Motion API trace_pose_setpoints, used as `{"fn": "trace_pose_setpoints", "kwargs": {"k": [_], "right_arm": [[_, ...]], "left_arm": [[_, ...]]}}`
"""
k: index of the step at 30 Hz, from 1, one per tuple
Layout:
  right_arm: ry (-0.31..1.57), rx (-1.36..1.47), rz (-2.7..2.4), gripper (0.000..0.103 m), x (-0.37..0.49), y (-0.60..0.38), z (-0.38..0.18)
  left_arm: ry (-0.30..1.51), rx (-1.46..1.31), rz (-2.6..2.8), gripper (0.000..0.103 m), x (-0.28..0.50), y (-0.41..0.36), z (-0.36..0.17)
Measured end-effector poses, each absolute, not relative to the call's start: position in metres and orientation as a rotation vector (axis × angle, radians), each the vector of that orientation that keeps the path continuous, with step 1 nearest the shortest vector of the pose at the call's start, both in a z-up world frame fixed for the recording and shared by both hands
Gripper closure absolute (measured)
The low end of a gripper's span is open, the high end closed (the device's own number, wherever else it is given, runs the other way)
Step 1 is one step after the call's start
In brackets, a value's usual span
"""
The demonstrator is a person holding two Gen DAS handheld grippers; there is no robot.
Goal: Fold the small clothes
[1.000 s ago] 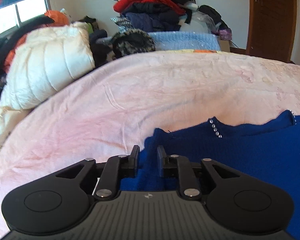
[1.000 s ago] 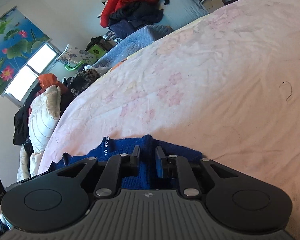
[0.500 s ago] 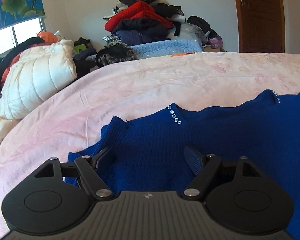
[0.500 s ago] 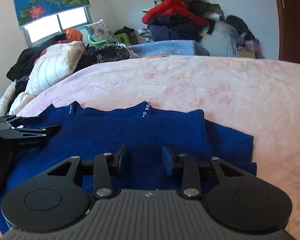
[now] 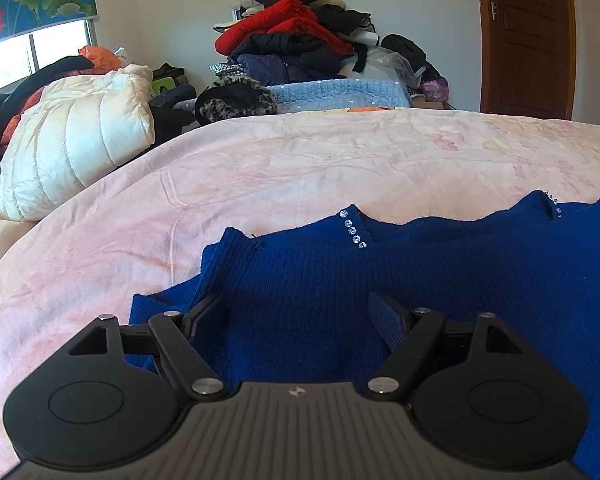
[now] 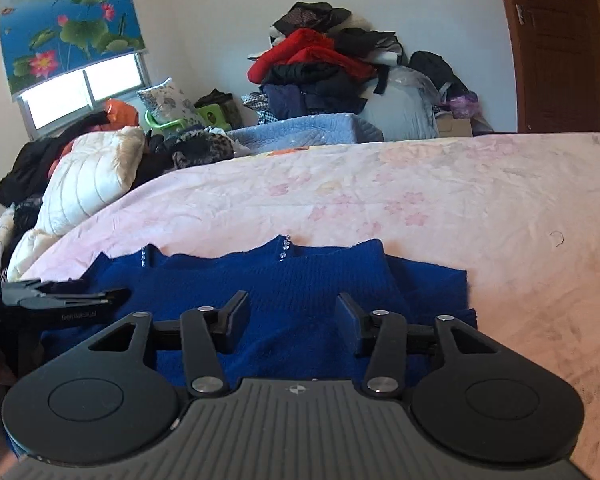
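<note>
We see blue sweater [image 5: 440, 280] flat on pink bedspread [image 5: 300, 168], under left gripper [image 5: 296, 308] and right gripper [image 6: 292, 312]; both spread apart, gripping nothing, contact unclear.

Bright daylight from the window [image 6: 80, 92] at left; sharp focus, soft shadows, strong fisheye bending at edges

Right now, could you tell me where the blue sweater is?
The blue sweater lies flat on the pink bedspread, at its near edge, just ahead of both open claws.
</note>
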State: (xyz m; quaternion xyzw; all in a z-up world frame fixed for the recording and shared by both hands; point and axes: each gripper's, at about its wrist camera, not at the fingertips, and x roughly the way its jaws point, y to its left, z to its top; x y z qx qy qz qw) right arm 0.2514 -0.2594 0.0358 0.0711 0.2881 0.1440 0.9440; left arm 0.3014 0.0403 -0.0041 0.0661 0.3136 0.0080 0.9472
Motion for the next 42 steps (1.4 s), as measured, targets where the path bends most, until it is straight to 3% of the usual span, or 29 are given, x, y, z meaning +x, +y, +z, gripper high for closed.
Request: {"fn": "trace_pose_setpoints", "kwargs": {"k": [4,7,14,18,19,21,22,23,31,32,38,42], "right_arm": [[0.613,-0.039,0.270,0.040,0.252,-0.247,0.010],[0.621,-0.018,0.280,0.036,0.255,-0.248,0.010],[0.623,-0.028,0.277,0.035,0.254,-0.246,0.010],[0.643,-0.033,0.263,0.034,0.247,-0.248,0.020],[0.651,-0.003,0.244,0.031,0.240,-0.253,0.030],[0.615,0.116,0.241,0.018,0.215,-0.274,0.048],[0.598,0.178,0.261,0.006,0.200,-0.287,0.054],[0.597,0.229,0.271,0.003,0.187,-0.298,0.057],[0.752,0.398,0.154,0.007,0.117,-0.338,0.023],[0.745,0.397,0.158,0.002,0.113,-0.337,0.018],[0.674,0.098,0.157,0.002,0.098,-0.294,0.006],[0.673,0.087,0.149,0.002,0.098,-0.293,0.007]], "left_arm": [[0.639,0.131,0.017,0.024,0.301,0.040,-0.004],[0.642,0.112,0.016,0.022,0.302,0.043,-0.004],[0.597,0.087,0.143,0.021,0.284,0.054,0.008],[0.555,-0.166,0.173,0.021,0.224,0.097,0.044],[0.543,-0.261,0.167,0.021,0.202,0.112,0.052],[0.540,-0.399,0.149,0.021,0.163,0.136,0.056],[0.552,-0.448,0.133,0.021,0.146,0.144,0.054],[0.567,-0.479,0.122,0.021,0.133,0.149,0.051],[0.705,-0.727,0.113,0.021,0.093,0.153,0.003],[0.683,-0.727,0.131,0.021,0.093,0.151,0.003],[0.667,-0.912,0.123,0.019,0.119,0.156,-0.007],[0.590,-0.918,0.173,0.019,0.126,0.147,-0.010]]}}
